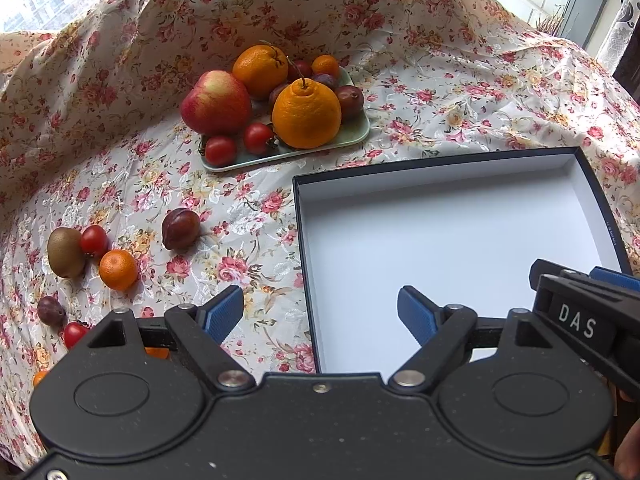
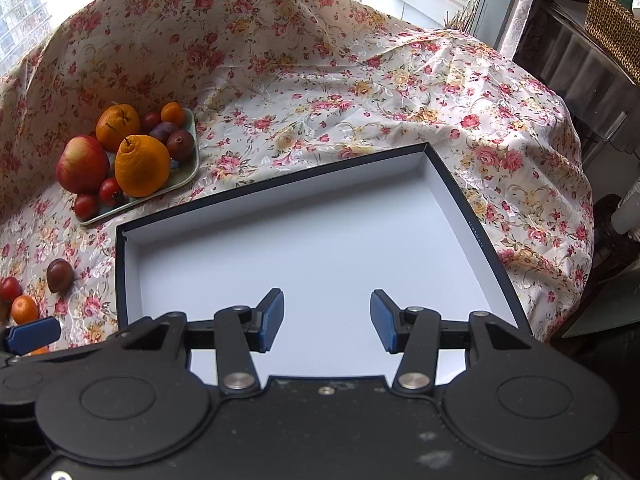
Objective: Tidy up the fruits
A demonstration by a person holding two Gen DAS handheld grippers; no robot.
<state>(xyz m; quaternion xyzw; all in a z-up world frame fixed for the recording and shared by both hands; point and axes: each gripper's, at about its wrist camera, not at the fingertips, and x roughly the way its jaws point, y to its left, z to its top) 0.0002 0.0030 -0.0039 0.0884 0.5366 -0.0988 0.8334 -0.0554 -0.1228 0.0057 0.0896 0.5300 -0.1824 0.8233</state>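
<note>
The left gripper (image 1: 320, 314) is built of matte black plastic, with 2 round raised discs moulded into its broad body and triangular cut-outs in the linkage arms. Silver pivot pins and small screws are seen at the joints. Its fingers (image 1: 222, 312) are faced with ribbed blue pads. The right gripper (image 2: 327, 320) is made alike; white letters "DAS" are printed on its side. Dust specks are scattered over both bodies.

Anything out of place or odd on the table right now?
Yes: several fruits lie loose on the cloth left of the empty box, off the tray: a kiwi, a plum, a mandarin and cherry tomatoes. Nothing is spilled or damaged.
</note>
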